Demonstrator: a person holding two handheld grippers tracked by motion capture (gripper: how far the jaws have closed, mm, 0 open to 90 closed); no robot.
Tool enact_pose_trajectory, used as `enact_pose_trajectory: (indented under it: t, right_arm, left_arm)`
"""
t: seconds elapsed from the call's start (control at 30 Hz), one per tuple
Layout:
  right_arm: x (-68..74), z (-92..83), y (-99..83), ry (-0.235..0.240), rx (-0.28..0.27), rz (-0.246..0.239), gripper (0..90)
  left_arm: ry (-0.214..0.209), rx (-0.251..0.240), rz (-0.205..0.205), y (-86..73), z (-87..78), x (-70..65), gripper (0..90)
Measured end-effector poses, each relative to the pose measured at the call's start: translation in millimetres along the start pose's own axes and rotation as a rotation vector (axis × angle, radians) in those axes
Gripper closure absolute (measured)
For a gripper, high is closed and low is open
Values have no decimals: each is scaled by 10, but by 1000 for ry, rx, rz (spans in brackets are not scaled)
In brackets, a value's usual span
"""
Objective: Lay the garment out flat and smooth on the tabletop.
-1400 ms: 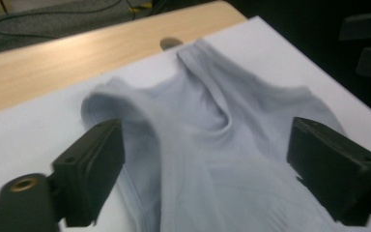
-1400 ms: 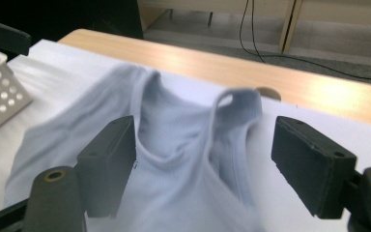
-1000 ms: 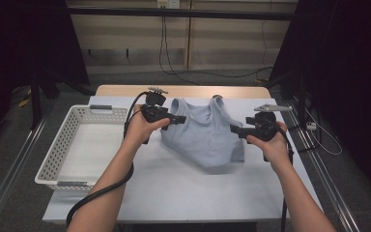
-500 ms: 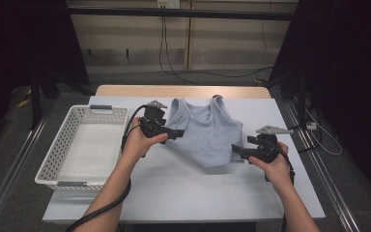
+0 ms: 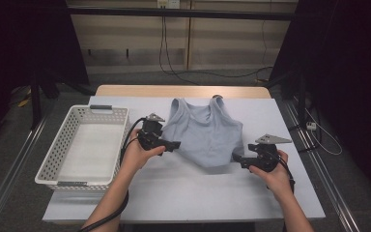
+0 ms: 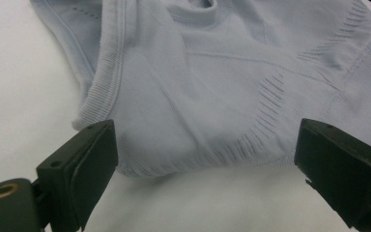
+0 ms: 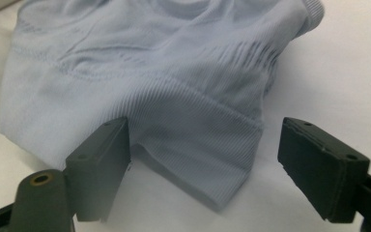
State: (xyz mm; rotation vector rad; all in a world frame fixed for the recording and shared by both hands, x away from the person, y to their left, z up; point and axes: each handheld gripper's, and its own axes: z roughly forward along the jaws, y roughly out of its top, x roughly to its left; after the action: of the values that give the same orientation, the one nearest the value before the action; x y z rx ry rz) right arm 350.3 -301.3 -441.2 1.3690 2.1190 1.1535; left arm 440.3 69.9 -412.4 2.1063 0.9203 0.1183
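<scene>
A pale blue sleeveless top (image 5: 205, 133) lies flat on the white table, straps toward the far edge and hem toward me. My left gripper (image 5: 175, 144) sits low at the hem's left corner. In the left gripper view this gripper (image 6: 205, 145) is open, jaws wide apart, with the top's (image 6: 212, 87) hem just ahead of them. My right gripper (image 5: 236, 157) is at the hem's right corner. In the right gripper view it (image 7: 205, 133) is open too, and the ribbed hem corner of the top (image 7: 193, 140) reaches in between the jaws, which do not press on it.
A white plastic basket (image 5: 53, 154) stands at the table's left side, close to my left forearm. The white table cover (image 5: 188, 193) stretches bare between the top and the near edge. Cables run across the floor beyond the table's far wooden edge (image 5: 174, 90).
Both hands have come down and drawn back toward the near edge, from the top's sides to its lower corners. The top now lies flatter on the table.
</scene>
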Motion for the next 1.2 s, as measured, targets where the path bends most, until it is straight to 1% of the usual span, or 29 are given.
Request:
enact_pose_trajectory:
  t: [0.03,0.1,0.23,0.27,0.37,0.4,0.43,0.47,0.5,0.53,0.57,0.63,0.73,0.77,0.83,0.9,0.93,1.07,1.2]
  right_arm:
    - [13,6,-8,-2,7,-4,187]
    - [28,14,-24,0,11,-13,186]
    - [46,12,-44,-5,18,-22,184]
    - [49,6,-44,-6,16,-25,184]
    - [55,-12,-42,-3,13,-32,191]
    - [58,-16,-42,-2,14,-40,200]
    - [65,-19,-42,-4,17,-46,202]
    - [70,-20,-42,-8,21,-52,204]
    - [74,-20,-43,-9,21,-56,212]
    - [76,-22,-42,-8,22,-57,219]
    - [76,-25,-43,-8,19,-57,224]
    - [68,-31,-47,-12,23,-58,235]
    - [46,-39,-64,-14,26,-58,251]
    - [39,-42,-67,-14,23,-57,253]
    - [22,-54,-75,-13,22,-53,261]
    - [9,-53,-85,-18,24,-58,275]
    - [5,-51,-92,-21,30,-56,276]
    - [-15,-40,-114,-23,45,-63,310]
    - [-3,-8,-138,-25,68,-84,336]
  left_arm:
    - [5,-8,-1,-7,-2,-10,83]
    - [12,2,13,-22,-14,-11,82]
    - [17,-1,3,-61,-10,-17,80]
    - [12,11,14,-67,-12,-16,79]
    - [8,10,14,-81,-9,-21,79]
    - [15,2,3,-84,-10,-25,79]
    - [21,0,4,-87,-16,-23,79]
    - [18,7,14,-86,-26,-16,78]
    - [16,2,12,-86,-31,-17,78]
    - [15,-9,0,-87,-36,-22,78]
    - [16,-2,10,-86,-46,-14,78]
    - [17,-3,12,-88,-55,-12,78]
    - [21,-13,4,-99,-44,-20,78]
    - [19,-2,7,-101,-43,-17,78]
    - [20,-6,4,-109,-33,-22,78]
    - [23,4,14,-113,-26,-17,78]
    - [23,2,9,-116,-21,-19,78]
    - [22,8,9,-125,-7,-22,78]
    - [21,14,13,-129,1,-26,78]
